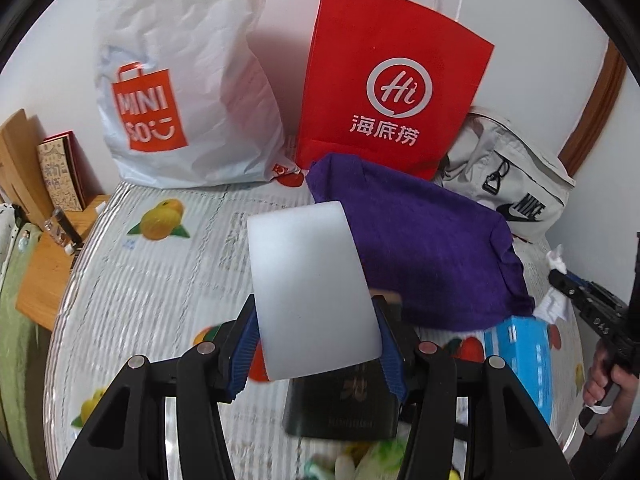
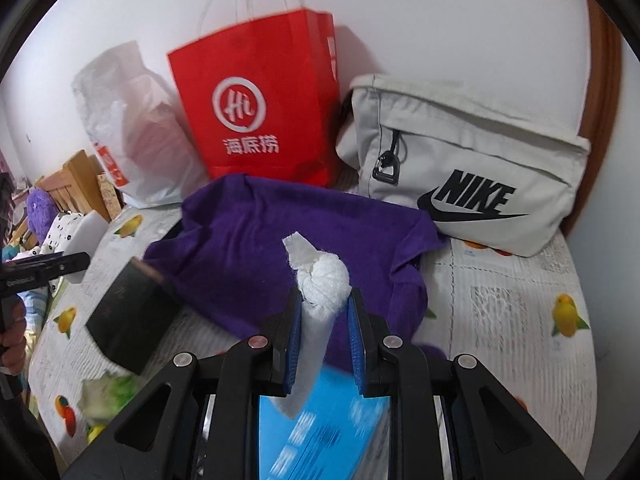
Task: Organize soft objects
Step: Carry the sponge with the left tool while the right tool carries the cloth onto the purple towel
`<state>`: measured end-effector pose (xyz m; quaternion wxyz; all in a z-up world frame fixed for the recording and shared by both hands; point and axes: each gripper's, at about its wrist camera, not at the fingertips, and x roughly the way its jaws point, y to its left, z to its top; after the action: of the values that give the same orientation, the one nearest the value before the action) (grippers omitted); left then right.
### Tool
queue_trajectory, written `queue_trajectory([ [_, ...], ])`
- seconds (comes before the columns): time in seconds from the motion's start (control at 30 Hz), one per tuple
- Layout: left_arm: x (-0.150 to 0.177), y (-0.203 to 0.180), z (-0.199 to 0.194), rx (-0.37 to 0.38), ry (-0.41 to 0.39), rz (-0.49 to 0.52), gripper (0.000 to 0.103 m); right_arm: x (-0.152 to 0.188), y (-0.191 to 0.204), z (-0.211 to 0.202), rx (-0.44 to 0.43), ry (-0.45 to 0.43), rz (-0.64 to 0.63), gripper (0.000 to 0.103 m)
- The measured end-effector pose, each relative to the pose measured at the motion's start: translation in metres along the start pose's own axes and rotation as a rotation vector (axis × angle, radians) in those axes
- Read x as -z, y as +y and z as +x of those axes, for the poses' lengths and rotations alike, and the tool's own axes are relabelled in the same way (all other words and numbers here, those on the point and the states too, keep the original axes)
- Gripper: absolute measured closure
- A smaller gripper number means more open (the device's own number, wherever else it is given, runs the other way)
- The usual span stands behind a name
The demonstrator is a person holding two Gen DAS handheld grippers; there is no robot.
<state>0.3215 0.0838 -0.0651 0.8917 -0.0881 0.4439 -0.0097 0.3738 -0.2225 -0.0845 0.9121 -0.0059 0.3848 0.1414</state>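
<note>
blue tissue box (image 2: 320, 428) motion-blurred, print unreadable, partly behind the right gripper (image 2: 324, 316)

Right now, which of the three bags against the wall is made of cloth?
The grey Nike fabric bag, rightmost; the red paper bag and white plastic Miniso bag aren't.

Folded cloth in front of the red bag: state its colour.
The folded cloth is deep purple, plain with no pattern. It shows best in the right wrist view.
</note>
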Motion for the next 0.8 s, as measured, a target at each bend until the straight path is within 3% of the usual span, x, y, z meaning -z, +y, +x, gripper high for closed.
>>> queue_trajectory([
  [0.27,-0.034,-0.017,0.043,0.019,0.040,0.019,0.052,-0.010,-0.024,0.054,-0.015,0.085,0.015,0.081],
  [0.53,-0.062,-0.036,0.094,0.069,0.101,0.021,0.051,0.001,-0.033,0.087,-0.035,0.185,0.020,0.080],
  [0.63,-0.073,-0.044,0.113,0.063,0.116,0.027,0.051,0.003,-0.037,0.089,-0.053,0.194,0.035,0.066],
  [0.7,-0.079,-0.051,0.127,0.057,0.134,0.039,0.051,0.003,-0.039,0.086,-0.056,0.187,0.046,0.048],
  [0.8,-0.086,-0.056,0.143,0.041,0.153,0.049,0.051,0.002,-0.041,0.080,-0.074,0.176,0.062,0.045],
])
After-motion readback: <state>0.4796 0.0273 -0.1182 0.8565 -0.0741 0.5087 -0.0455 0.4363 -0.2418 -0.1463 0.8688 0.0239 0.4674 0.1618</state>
